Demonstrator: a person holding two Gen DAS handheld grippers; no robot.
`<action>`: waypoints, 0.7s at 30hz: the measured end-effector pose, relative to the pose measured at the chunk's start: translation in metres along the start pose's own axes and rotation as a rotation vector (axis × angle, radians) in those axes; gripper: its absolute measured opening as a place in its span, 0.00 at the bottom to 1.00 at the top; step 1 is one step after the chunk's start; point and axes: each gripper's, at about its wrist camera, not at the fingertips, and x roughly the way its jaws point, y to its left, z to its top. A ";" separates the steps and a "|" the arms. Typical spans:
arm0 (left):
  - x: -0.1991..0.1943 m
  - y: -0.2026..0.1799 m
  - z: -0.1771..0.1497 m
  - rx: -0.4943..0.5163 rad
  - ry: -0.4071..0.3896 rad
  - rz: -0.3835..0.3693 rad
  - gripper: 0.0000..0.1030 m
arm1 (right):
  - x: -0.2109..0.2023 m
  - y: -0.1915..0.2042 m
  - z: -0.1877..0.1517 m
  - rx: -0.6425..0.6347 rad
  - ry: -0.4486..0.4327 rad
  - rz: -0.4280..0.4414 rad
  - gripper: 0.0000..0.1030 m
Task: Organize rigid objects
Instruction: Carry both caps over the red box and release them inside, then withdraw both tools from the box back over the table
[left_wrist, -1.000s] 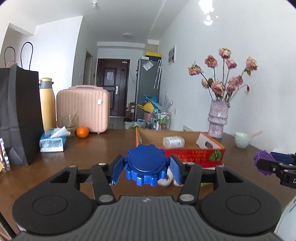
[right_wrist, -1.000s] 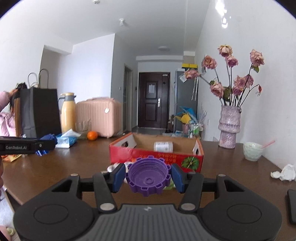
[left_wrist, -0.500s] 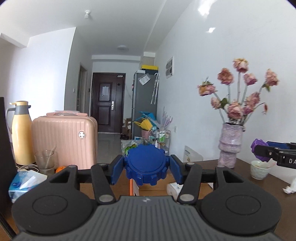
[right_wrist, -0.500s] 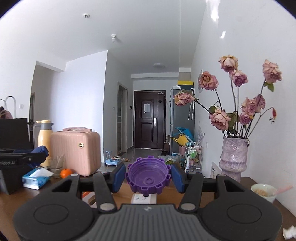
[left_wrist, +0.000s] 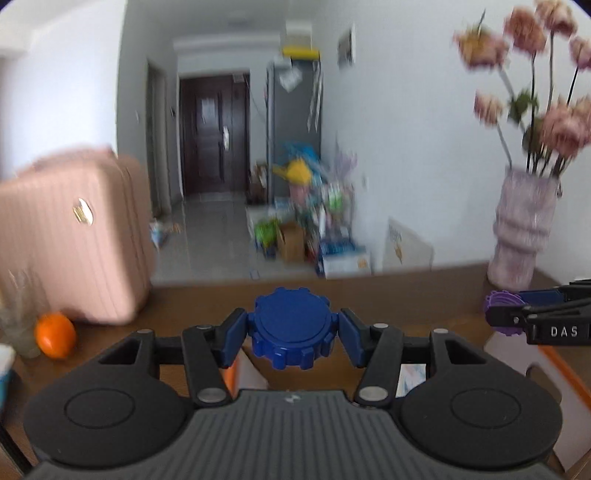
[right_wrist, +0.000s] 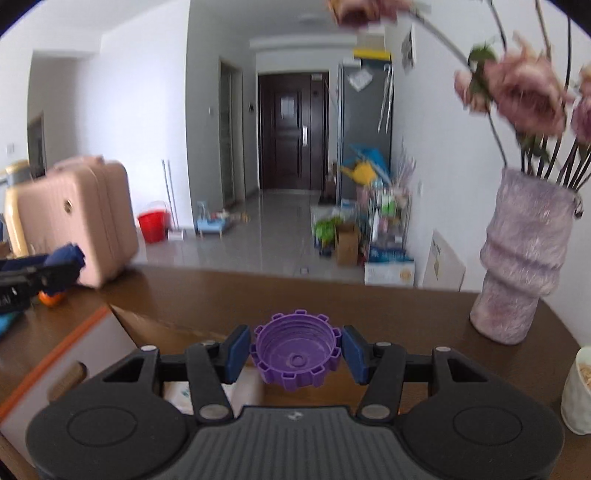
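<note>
blue cap (left_wrist: 291, 328) — matt plastic | purple cap (right_wrist: 295, 349) — ridged plastic | table (right_wrist: 388, 306) — glossy wood

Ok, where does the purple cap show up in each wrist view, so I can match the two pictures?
Left wrist view: the purple cap sits at the far right edge, seen side-on in the right gripper, just below the vase.
Right wrist view: the purple cap is at lower centre, hollow side facing the camera, between the blue fingers.
Shared landmark: the purple vase of pink flowers, on the right in both.
</note>
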 end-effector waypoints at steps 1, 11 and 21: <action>0.013 0.001 -0.005 -0.008 0.063 -0.008 0.54 | 0.011 -0.004 -0.004 0.015 0.046 0.007 0.52; 0.035 0.006 -0.004 -0.054 0.183 -0.006 0.74 | 0.053 0.004 -0.020 -0.028 0.230 -0.025 0.74; 0.030 -0.001 0.000 -0.036 0.158 0.024 0.78 | 0.045 0.001 -0.014 -0.004 0.193 -0.008 0.77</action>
